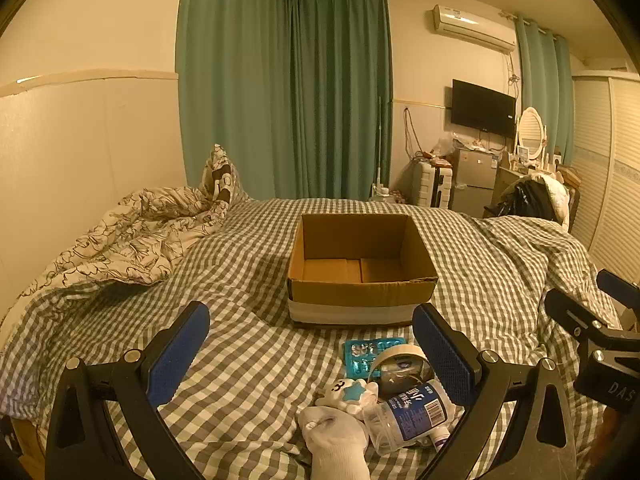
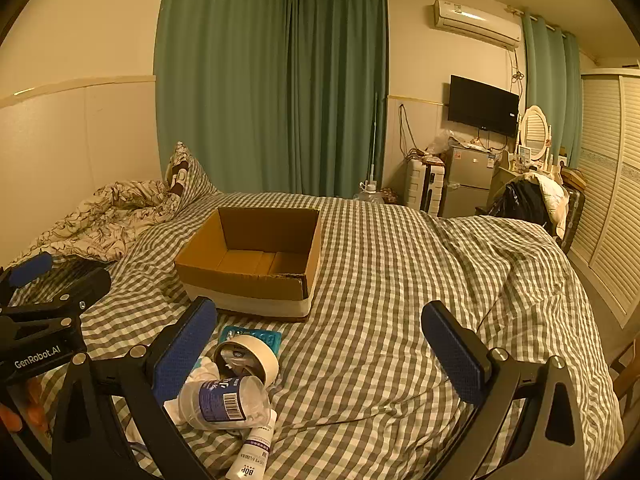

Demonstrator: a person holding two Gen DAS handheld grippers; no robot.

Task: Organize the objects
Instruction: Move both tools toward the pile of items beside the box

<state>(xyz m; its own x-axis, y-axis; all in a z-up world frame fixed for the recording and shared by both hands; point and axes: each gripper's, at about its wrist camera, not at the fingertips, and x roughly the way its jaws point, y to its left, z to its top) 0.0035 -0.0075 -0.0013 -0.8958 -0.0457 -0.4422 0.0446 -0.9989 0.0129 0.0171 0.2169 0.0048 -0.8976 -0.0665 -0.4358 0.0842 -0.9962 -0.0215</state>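
Green curtains (image 1: 288, 92) hang behind a bed spread with a grey-and-white checked cover (image 1: 240, 280), which fills the middle of both views. On it, at centre, sits an open brown cardboard box (image 1: 362, 270), nothing visible inside. Below the box, at lower centre, lies a small heap: a blue blister pack (image 1: 360, 354), a roll of cream tape (image 1: 396, 364), a clear plastic bottle with a blue label (image 1: 408, 414), a white sock (image 1: 340, 444) and a white tube (image 2: 252, 454). The left gripper (image 1: 311, 356) and the right gripper (image 2: 319, 356) hover above the cover with jaws spread wide, holding nothing.
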